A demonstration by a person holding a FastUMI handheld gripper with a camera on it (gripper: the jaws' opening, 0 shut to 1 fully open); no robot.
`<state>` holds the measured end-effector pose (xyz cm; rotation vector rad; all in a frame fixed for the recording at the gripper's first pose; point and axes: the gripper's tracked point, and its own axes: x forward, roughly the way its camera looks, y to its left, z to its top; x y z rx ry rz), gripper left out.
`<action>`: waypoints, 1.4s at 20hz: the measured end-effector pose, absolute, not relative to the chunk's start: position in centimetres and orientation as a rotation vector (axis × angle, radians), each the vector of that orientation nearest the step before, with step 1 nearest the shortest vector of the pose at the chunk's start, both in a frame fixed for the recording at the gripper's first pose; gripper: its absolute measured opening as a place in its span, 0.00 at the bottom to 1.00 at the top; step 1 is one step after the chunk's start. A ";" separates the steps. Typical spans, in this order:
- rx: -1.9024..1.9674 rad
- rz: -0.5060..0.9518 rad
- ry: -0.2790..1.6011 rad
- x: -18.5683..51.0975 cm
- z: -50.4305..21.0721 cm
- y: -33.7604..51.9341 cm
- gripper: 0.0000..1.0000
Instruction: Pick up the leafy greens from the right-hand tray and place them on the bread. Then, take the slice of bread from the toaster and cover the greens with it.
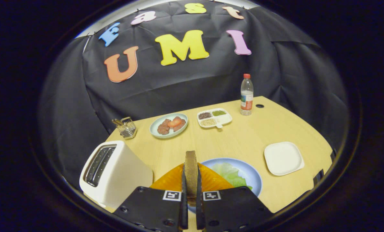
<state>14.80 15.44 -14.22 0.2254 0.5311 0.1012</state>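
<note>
Nearest to us, the gripper (191, 199) has its two fingers drawn close together, pinching a slice of bread (191, 172) that stands on edge between them, its brown crust facing us. Each finger carries a small square black-and-white marker near its tip; we read no words on them.

Just beneath and beyond the fingers lies a blue plate (254, 180) on the worktop (243, 141). On it we see something glossy and orange (169, 180), with the leafy greens (230, 174) pale green beside it, toward the right of the held slice. Whether bread lies under the greens we cannot tell.

To the left of the fingers stands the white toaster (114, 172), its two dark slots on top; we cannot make out what is inside them. To the right, apart from the blue plate, sits an empty-looking white square plate (283, 158).

Farther back are a pale green plate (153, 129) with reddish-brown pieces of food, and beside it a white divided tray (225, 119) holding dark, green and pale grains in separate compartments. At the left rear corner stands a small wire basket (125, 128). Farthest off, a clear bottle (246, 95) with a red cap stands upright near a dark hole in the worktop; its label is too small to read.
</note>
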 end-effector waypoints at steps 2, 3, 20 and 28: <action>0.264 0.107 0.562 14.9 -15.7 14.3 0.10; 0.280 0.098 0.569 15.1 -16.1 13.5 0.10; 0.051 0.038 0.524 15.6 -22.3 7.4 0.39; -0.071 -0.028 0.457 14.0 -21.0 6.8 0.76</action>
